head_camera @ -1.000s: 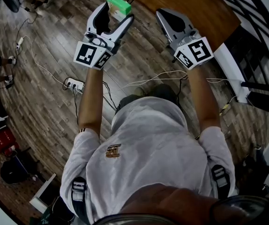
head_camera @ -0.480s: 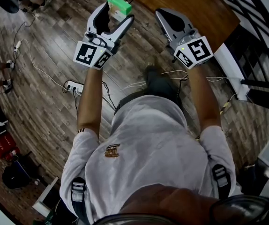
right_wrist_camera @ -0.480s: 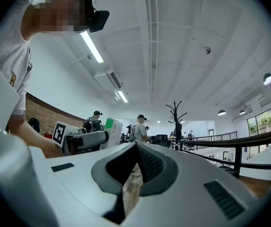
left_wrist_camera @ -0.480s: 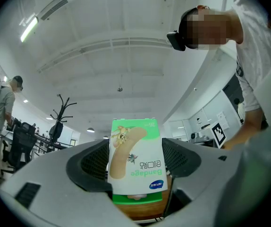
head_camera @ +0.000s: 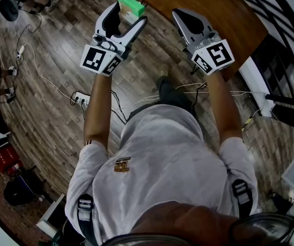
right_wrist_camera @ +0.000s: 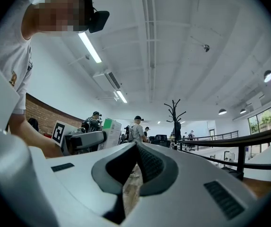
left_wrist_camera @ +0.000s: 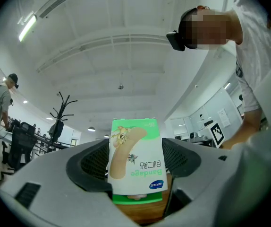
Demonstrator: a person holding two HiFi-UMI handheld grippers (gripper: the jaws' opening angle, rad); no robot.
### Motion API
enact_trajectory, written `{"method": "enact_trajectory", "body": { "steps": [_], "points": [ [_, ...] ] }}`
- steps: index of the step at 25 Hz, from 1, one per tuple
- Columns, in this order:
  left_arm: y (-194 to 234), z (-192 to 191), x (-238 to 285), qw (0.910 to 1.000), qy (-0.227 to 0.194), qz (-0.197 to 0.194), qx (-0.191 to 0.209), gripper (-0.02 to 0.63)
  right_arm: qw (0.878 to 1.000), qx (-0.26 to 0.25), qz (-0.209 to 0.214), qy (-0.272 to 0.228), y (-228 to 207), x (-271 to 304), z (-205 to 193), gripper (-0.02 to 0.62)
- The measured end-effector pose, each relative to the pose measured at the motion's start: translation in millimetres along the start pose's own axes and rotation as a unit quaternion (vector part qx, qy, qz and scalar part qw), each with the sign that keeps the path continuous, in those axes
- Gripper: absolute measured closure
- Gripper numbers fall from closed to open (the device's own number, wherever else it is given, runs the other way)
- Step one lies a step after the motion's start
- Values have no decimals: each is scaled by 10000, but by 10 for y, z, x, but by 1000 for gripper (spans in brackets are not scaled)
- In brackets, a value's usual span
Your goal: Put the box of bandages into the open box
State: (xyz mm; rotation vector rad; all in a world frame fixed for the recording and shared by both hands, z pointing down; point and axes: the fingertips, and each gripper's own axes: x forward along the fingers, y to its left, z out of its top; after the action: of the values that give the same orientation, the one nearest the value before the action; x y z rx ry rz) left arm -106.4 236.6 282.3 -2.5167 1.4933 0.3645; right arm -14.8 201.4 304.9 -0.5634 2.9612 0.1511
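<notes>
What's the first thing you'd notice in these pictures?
The bright green and white bandage box stands out most, pinched between the jaws of the left gripper and held out above the wooden floor. Beside it the right gripper is shut and empty, near the edge of the brown table.

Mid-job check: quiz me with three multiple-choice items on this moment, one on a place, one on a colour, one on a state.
1. Where is the box of bandages?
A. In the right gripper.
B. In the left gripper.
C. Set down, free of both.

2. What colours is the box?
A. Green and white.
B. Red and black.
C. Plain blue.

3. How do the right gripper's jaws stand?
A. Wide apart.
B. Clamped on a carton.
C. Together, holding nothing.

Answers:
1. B, the left gripper view shows it clamped between those jaws.
2. A, its face is white with green.
3. C, the right gripper view shows them meeting, nothing between.
</notes>
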Motion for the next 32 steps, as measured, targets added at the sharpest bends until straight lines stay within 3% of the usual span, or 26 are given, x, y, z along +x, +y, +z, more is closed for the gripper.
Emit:
{"method": "enact_trajectory", "body": {
  "steps": [20,26,32],
  "points": [
    [1894,-854,2175,9998,163,34,60,238,9998,-148,-56,153,-2565,1543,-490,563],
    [2175,-1121,2830,9996,252,11,91,238,9997,-87,-159,152,-3331,1720,-602,563],
    [2344,-1284,3229,9988,446,-112,164,238,9992,30,-330,227,-3794,1895,-687,563]
  ]
}}
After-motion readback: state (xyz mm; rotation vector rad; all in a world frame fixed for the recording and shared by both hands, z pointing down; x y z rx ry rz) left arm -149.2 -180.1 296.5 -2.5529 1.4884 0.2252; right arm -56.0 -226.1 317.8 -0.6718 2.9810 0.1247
